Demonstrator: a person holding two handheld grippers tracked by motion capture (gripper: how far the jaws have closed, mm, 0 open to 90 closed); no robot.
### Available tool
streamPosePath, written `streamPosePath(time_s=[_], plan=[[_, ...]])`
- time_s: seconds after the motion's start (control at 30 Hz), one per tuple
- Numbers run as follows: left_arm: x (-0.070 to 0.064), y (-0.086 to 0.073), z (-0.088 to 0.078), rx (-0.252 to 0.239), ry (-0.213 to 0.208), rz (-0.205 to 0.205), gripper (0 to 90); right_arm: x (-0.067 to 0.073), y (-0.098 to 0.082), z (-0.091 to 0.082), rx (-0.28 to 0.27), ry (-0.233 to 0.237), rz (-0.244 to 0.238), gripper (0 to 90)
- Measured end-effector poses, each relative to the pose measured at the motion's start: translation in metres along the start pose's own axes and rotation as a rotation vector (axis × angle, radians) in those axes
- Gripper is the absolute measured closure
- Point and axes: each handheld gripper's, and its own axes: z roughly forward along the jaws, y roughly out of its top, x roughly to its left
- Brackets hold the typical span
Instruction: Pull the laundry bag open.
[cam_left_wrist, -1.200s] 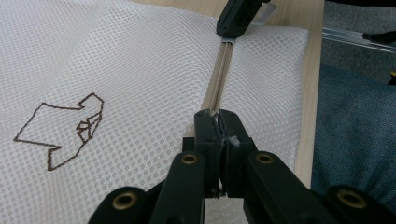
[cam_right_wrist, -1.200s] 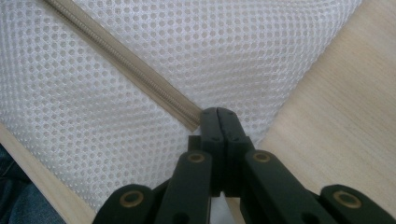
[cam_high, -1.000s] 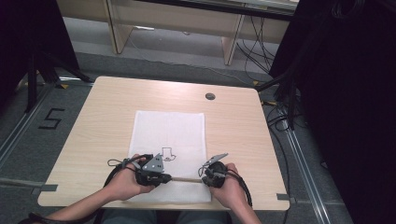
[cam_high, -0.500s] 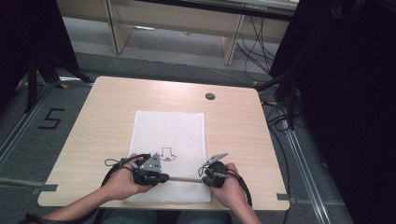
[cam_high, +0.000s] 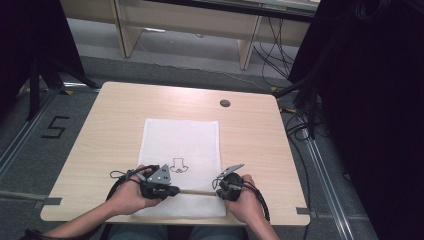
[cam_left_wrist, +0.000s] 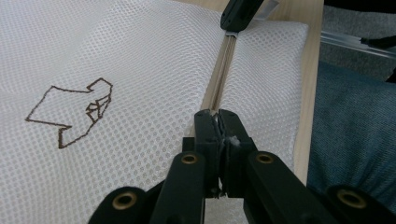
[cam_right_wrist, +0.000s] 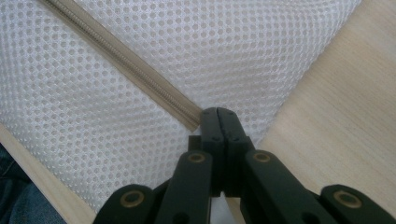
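Note:
A white mesh bag (cam_high: 180, 137) lies flat on the wooden table (cam_high: 250, 135), with a brown outline emblem (cam_high: 179, 166) (cam_left_wrist: 70, 116) on it. A beige zipper (cam_high: 195, 191) (cam_left_wrist: 223, 65) (cam_right_wrist: 126, 65) runs across its near end. My left gripper (cam_high: 176, 190) (cam_left_wrist: 215, 116) is shut at the zipper's left end, with a small white bit pinched between its jaws, seemingly the pull. My right gripper (cam_high: 216, 192) (cam_right_wrist: 218, 114) is shut at the zipper's other end, right where the tape stops, on the mesh. Its black tip (cam_left_wrist: 238, 14) also appears in the left gripper view.
A round cable hole (cam_high: 225, 103) sits at the table's far right. The table's near edge runs just behind both hands. The person's blue-clad legs (cam_left_wrist: 350, 135) are below that edge. Cables (cam_high: 300, 125) lie on the floor to the right.

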Motion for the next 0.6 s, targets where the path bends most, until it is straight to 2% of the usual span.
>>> streamPosePath(time_s=[0.1,0.17,0.23,0.27,0.33,0.47,0.53,0.6], plan=[[0.0013,-0.0009,-0.001,0.01,0.003,0.007,87.4,-0.0006,0.0003,0.0001,0.001,0.003,-0.006,90.0],[0.0011,-0.0015,-0.0017,0.002,0.001,-0.003,87.4,-0.0001,0.0001,-0.0001,0.002,0.001,-0.001,90.0],[0.0022,-0.0022,-0.0026,0.01,0.002,0.01,87.4,-0.0002,0.0,-0.0001,0.001,0.002,-0.001,90.0],[0.0014,-0.0028,-0.0022,0.003,0.001,-0.005,87.4,-0.0002,0.0,-0.0001,0.001,0.001,-0.001,90.0],[0.0027,-0.0037,-0.0039,0.017,0.007,0.005,87.4,-0.0002,-0.0001,-0.0001,0.0,0.001,-0.001,90.0],[0.003,-0.0047,-0.0047,0.004,-0.002,-0.01,87.3,-0.0002,0.0,-0.0002,0.001,0.002,-0.001,90.0],[0.0039,-0.0051,-0.0058,0.013,0.005,0.001,87.4,-0.0002,0.0,-0.0001,0.001,0.0,-0.001,90.0],[0.0039,-0.0058,-0.0062,0.008,0.004,-0.005,87.3,-0.0002,0.0001,-0.0001,0.002,0.001,-0.001,90.0]])
